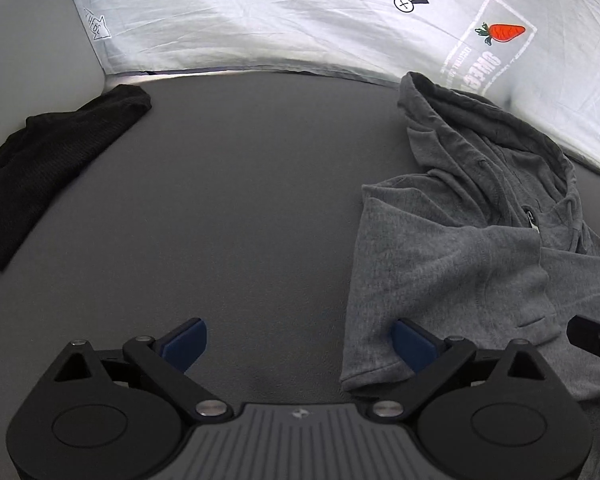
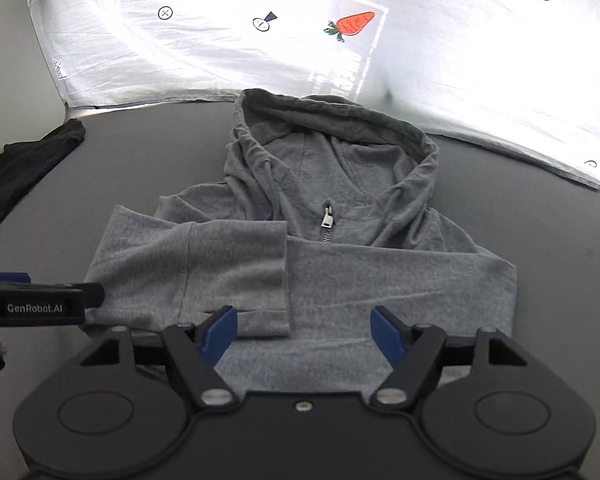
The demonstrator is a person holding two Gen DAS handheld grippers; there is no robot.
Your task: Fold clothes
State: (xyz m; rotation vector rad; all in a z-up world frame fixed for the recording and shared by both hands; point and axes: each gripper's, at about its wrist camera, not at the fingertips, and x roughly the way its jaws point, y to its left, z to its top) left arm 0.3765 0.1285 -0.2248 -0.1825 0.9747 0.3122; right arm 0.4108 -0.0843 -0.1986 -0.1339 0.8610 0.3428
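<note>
A grey zip hoodie point(image 2: 339, 264) lies on the dark grey table point(image 2: 140, 152), hood pointing away, both sleeves folded across the chest. In the left wrist view the hoodie point(image 1: 459, 256) is at the right. My left gripper point(image 1: 300, 344) is open and empty, its right finger over the hoodie's left edge; its side also shows in the right wrist view point(image 2: 40, 300). My right gripper point(image 2: 301, 334) is open and empty, just above the hoodie's lower part, fingers either side of the folded sleeve cuff.
A black garment point(image 1: 40, 168) lies at the table's left edge; it also shows in the right wrist view point(image 2: 24, 168). A white sheet with carrot prints point(image 2: 351, 24) hangs behind the table.
</note>
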